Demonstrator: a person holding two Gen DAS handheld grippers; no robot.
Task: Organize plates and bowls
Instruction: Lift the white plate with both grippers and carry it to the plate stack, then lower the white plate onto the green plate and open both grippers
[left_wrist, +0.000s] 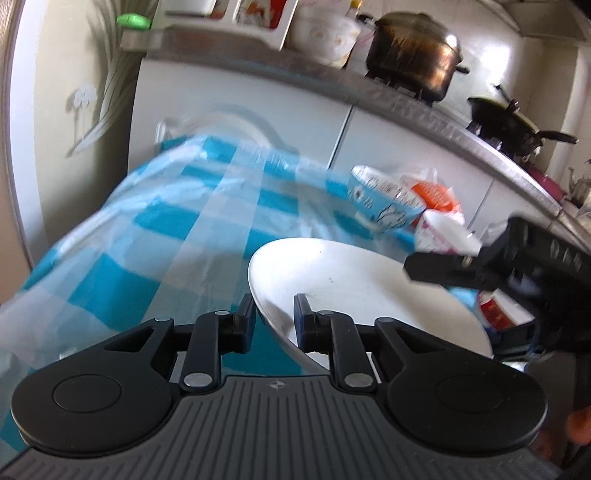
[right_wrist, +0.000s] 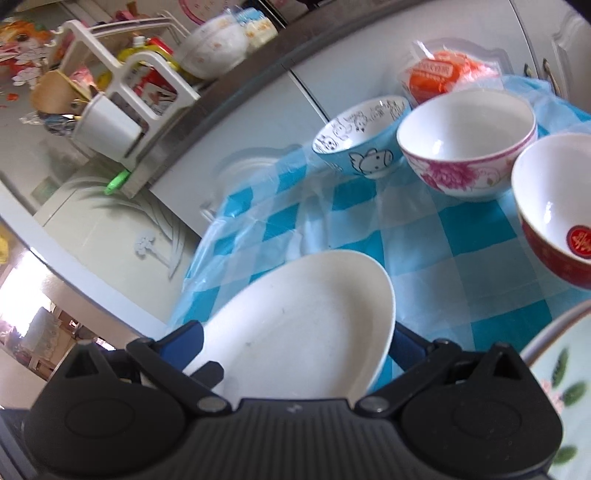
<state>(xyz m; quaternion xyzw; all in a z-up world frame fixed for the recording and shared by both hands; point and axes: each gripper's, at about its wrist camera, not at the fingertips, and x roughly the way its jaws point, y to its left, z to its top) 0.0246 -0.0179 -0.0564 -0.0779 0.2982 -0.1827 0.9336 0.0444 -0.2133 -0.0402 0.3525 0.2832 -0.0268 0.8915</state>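
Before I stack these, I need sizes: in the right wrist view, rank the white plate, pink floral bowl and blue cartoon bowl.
1. white plate, though it is nearest the camera
2. pink floral bowl
3. blue cartoon bowl, farther off, so less sure

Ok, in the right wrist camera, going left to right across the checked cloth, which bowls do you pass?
blue cartoon bowl → white bowl with pink flowers → red bowl. The orange packet sits behind the first two, so I leave it out.
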